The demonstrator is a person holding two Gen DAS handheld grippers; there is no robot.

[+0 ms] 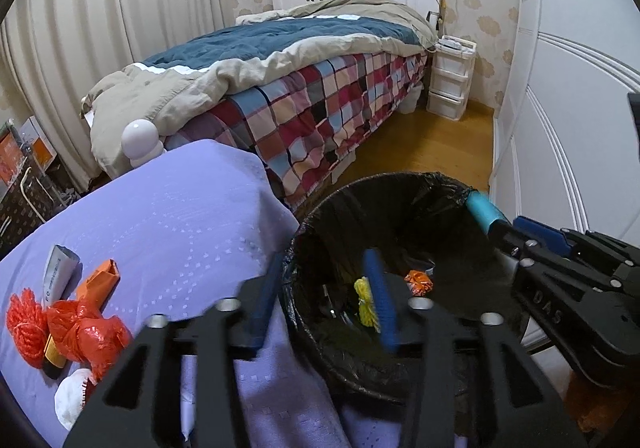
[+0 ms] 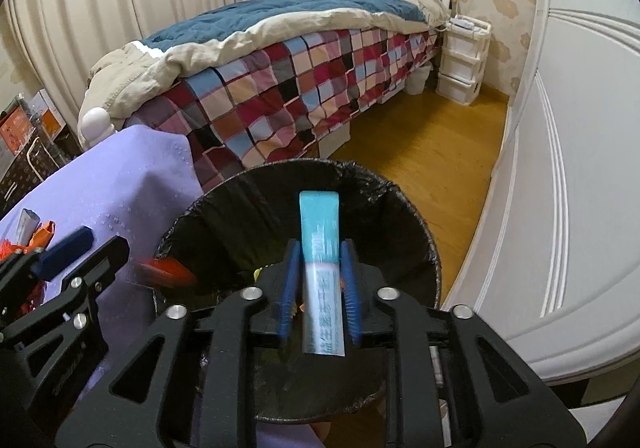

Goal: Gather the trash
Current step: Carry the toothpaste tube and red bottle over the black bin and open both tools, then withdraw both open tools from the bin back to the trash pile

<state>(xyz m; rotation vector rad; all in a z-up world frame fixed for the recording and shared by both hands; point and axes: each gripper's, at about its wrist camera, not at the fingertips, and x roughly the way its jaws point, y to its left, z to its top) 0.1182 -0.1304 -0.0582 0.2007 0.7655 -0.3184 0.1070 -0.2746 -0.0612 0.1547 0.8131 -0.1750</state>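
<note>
Right tongs (image 2: 319, 298) sit over the round bin with the black plastic liner (image 2: 404, 204), jaws slightly apart with the teal-and-white flat sachet (image 2: 320, 248) between the blue pads; looks loosely flanked, not clamped, though blur makes contact hard to call. Left tongs (image 1: 320, 300) spread and empty, straddling the bin's near rim. Crumpled red plastic wrapper (image 1: 86, 328), grey tube (image 1: 60, 268) and orange carton (image 1: 100, 280) lie on the lilac-clothed bench (image 1: 180, 216).

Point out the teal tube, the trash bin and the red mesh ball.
teal tube (image 2: 320, 220): right wrist view, upper body.
trash bin (image 1: 320, 216): left wrist view, left rim.
red mesh ball (image 1: 24, 322): left wrist view, centre.
</note>
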